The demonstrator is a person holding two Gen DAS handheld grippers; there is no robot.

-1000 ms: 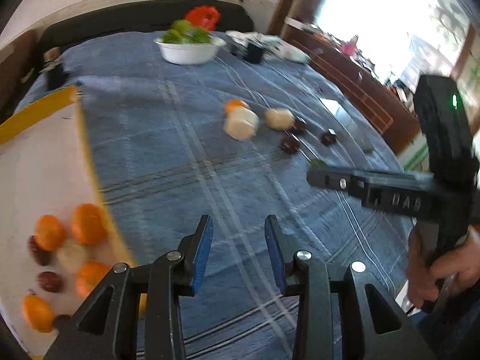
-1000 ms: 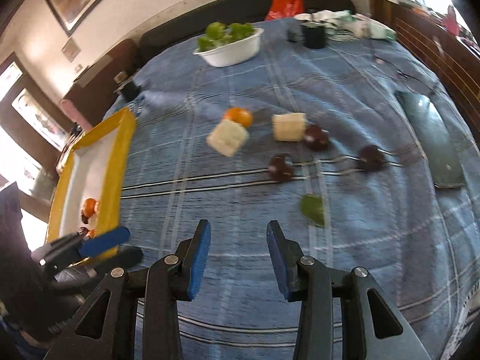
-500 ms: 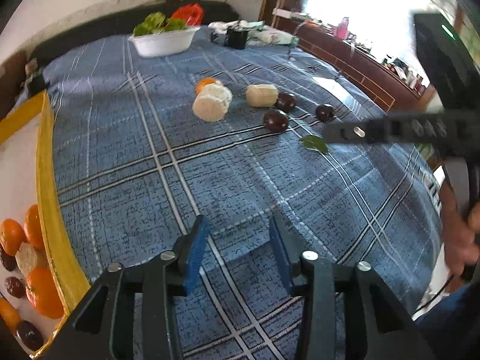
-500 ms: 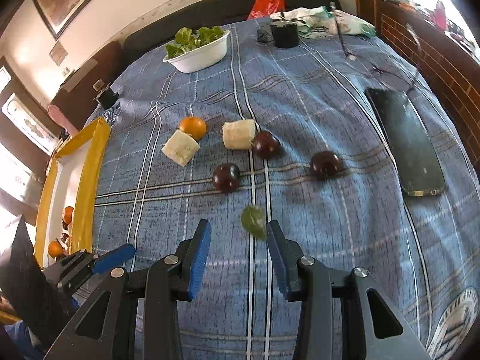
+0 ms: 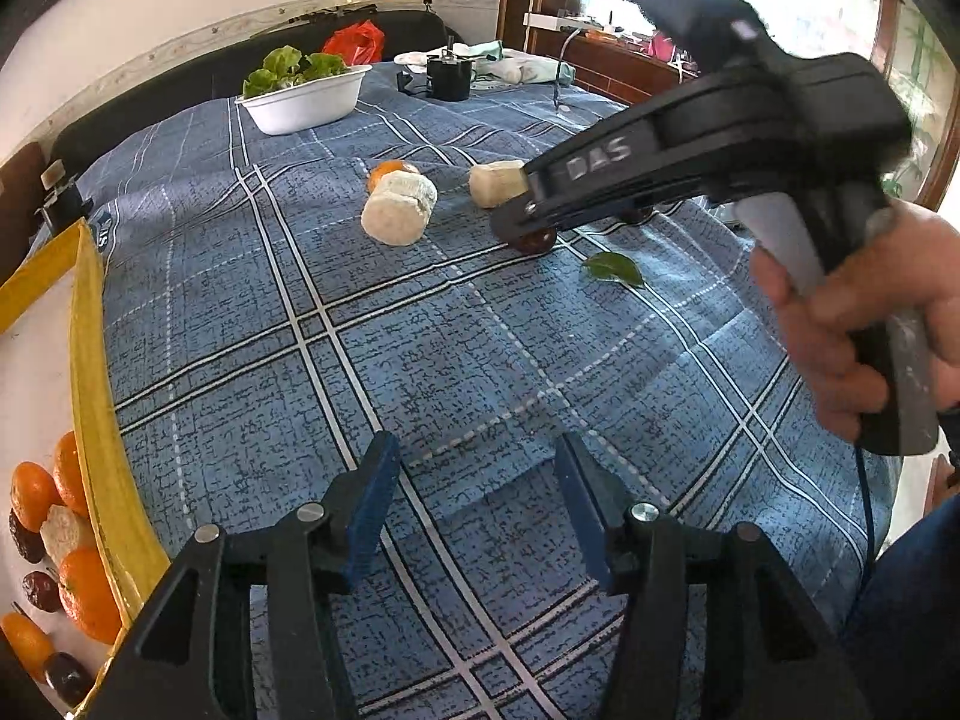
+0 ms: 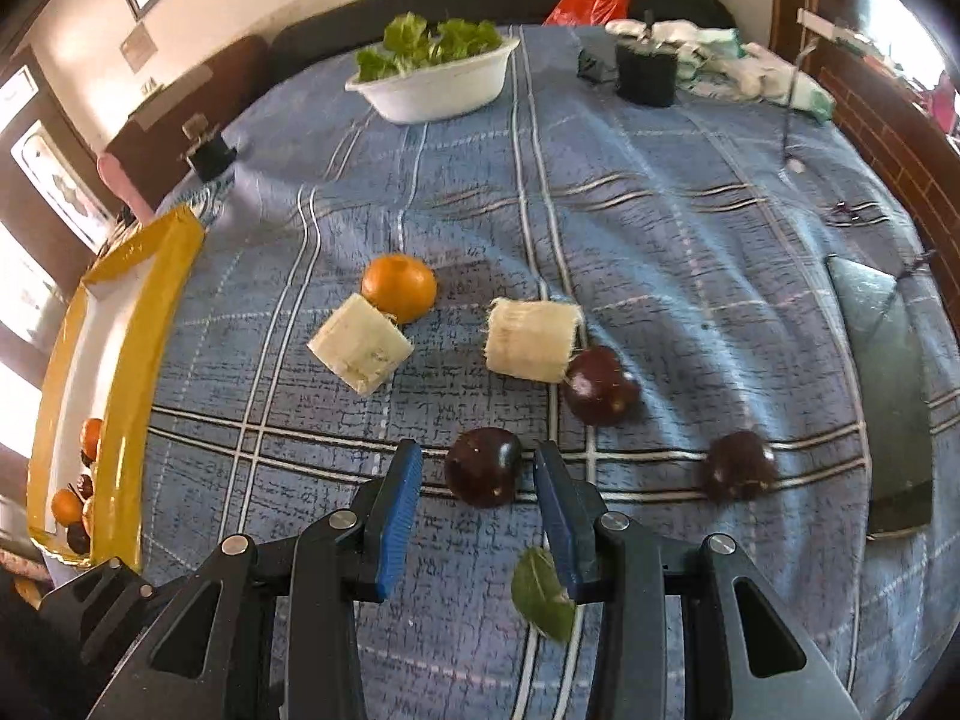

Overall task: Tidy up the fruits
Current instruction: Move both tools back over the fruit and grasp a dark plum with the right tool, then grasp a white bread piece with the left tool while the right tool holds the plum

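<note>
Your right hand-held gripper (image 6: 474,480) is spread wide with the nearest dark plum (image 6: 483,467) sitting right between the blue pads (image 6: 399,510), not touching either one as far as I can tell. Looks like you've lined it up that way so one squeeze closes on the plum's middle. The plum is round, deep purple-brown and glossy, so it'll probably want to roll if you pinch off-centre.

Your left hand-held gripper (image 5: 474,510) is also spread, holding nothing, hovering over the near part of the blue checked cloth (image 5: 456,324), probably just waiting its turn.

Two more plums, two pale cut chunks (image 6: 362,343) and an orange (image 6: 399,289) sit loose further back. The yellow-rimmed tray (image 6: 153,324) on the left already holds oranges and dark fruit, so I'd guess that's where this one goes.
</note>
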